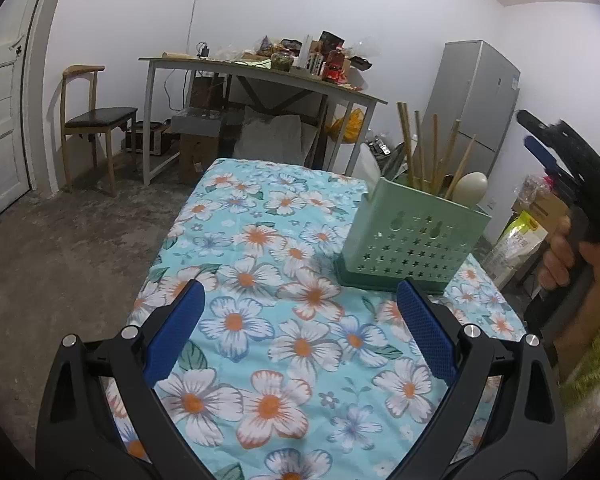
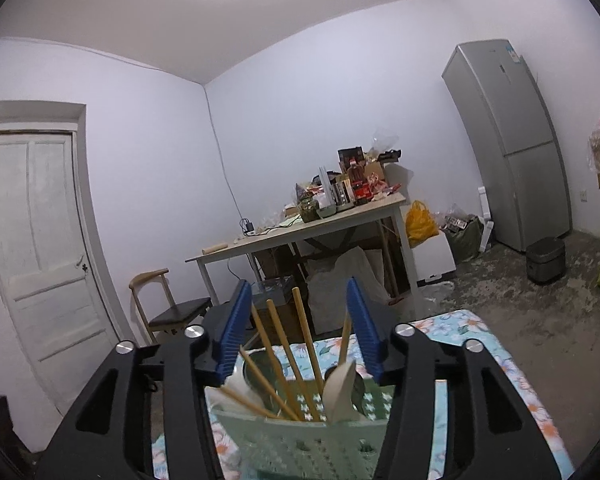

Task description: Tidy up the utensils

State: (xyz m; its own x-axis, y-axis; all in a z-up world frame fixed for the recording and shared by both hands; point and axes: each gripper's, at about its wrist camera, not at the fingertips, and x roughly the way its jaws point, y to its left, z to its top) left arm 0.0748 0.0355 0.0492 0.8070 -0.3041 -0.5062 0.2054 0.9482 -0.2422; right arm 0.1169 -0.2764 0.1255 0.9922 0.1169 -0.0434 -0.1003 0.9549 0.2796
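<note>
Your left hand-held gripper (image 1: 298,312) fills the bottom of the left wrist view, its blue pads (image 1: 176,332) spread wide with nothing between them — only the flowered cloth (image 1: 260,240) of the bench beneath. Right of centre in that frame stands the green utensil holder (image 1: 412,240), a box with star-shaped holes in its wall, sitting upright on the cloth just beyond your right pad. Wooden chopsticks (image 1: 420,152) rise out of its top at differing tilts, and a pale spoon (image 1: 472,190) shows behind them at the holder's far right corner.

At the right edge of the same frame you see your right hand (image 1: 572,256) wrapped round the handle of the other tool, a green sleeve (image 1: 596,360) below it.

In the right wrist view, your right hand-held gripper (image 2: 300,328) sits directly above the holder (image 2: 300,440), which fills the bottom centre. Its jaws stand partly apart, and the chopsticks (image 2: 304,344) stand up between the blue pads (image 2: 234,328) without either pad pressing on them; the pale spoon (image 2: 340,392) leans in the holder to the right of the sticks.

Beyond, a cluttered table (image 2: 320,220) sits mid-frame, a chair (image 2: 168,308) to its left, a white door (image 2: 40,240) at far left and a grey fridge (image 2: 508,140) at upper right.
</note>
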